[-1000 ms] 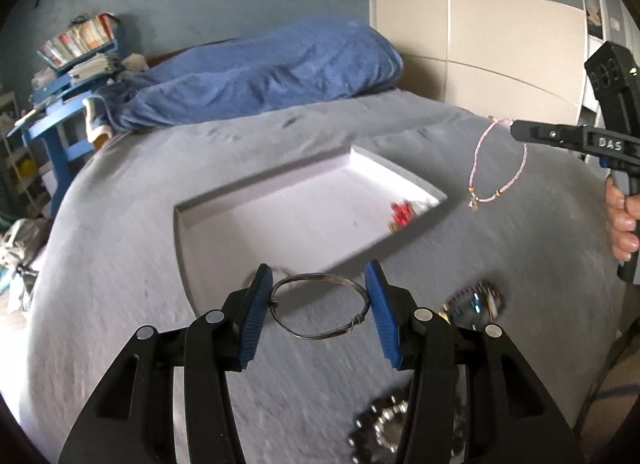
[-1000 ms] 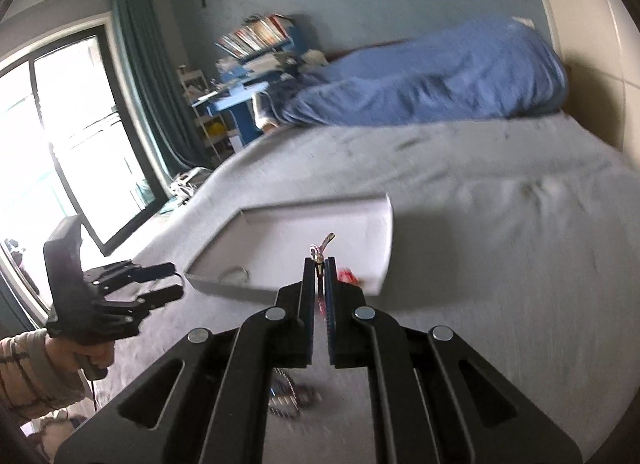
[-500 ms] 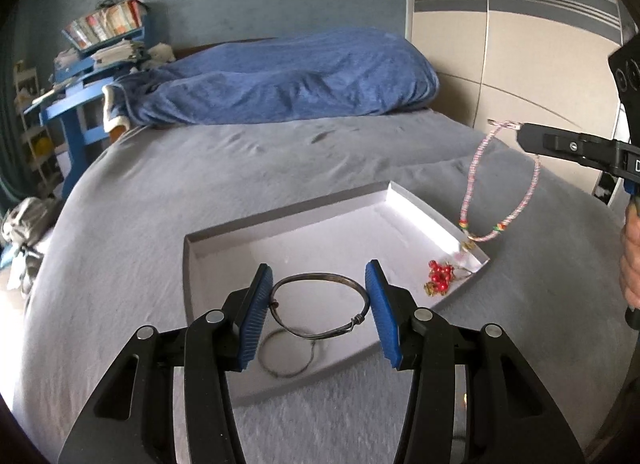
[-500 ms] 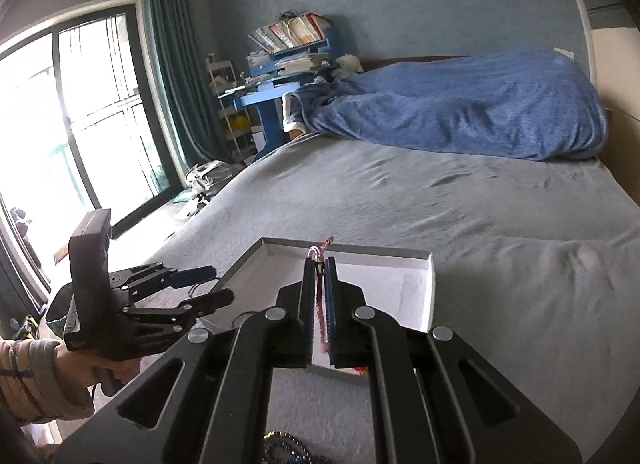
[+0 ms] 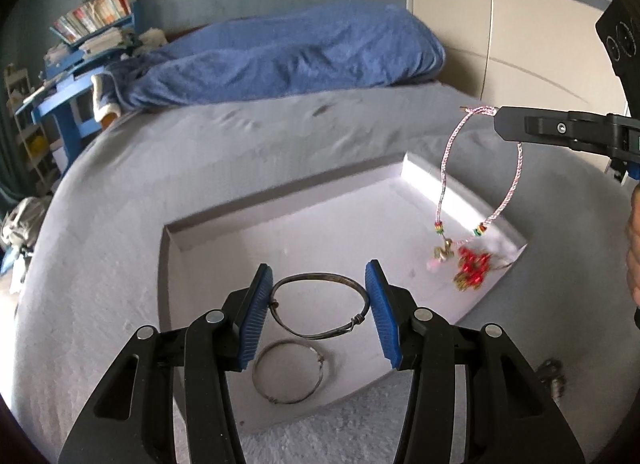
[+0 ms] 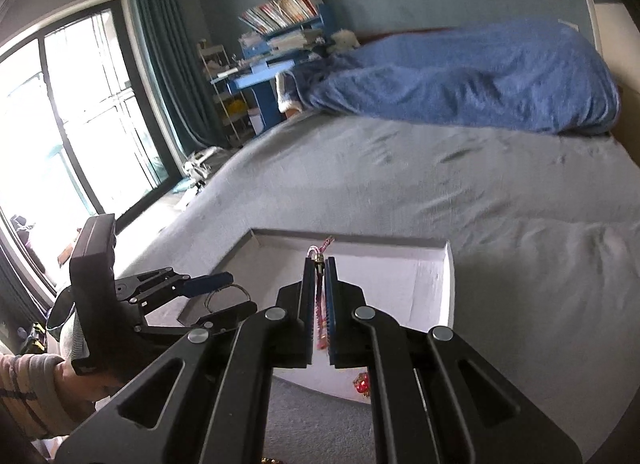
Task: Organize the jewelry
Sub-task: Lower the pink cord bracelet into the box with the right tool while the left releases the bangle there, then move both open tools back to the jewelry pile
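Observation:
A shallow white tray [image 5: 280, 194] lies on the grey bed. My left gripper [image 5: 318, 304] is shut on a dark metal bangle [image 5: 316, 275], held flat between its blue pads above the tray's near part. Below it a silver bangle [image 5: 257, 374] rests in the tray. Red bead jewelry [image 5: 472, 268] lies in the tray's right corner. My right gripper [image 6: 319, 264] is shut on a pink cord bracelet [image 5: 444, 168], which dangles over that corner with its charm just above the beads. The right wrist view shows the left gripper [image 6: 228, 294] at the tray's [image 6: 448, 284] left corner.
A rumpled blue blanket [image 5: 288, 56] lies across the far end of the bed. A dark piece of jewelry [image 5: 554, 378] sits on the bedspread right of the tray. A blue desk with books [image 6: 276, 48] and a tall window [image 6: 60, 124] stand to the left, a wardrobe [image 5: 520, 24] to the right.
Both grippers have moved forward over the tray with their loads. The dark bangle now hangs over the silver one, and the pink bracelet has come from beside the tray to above the red beads.

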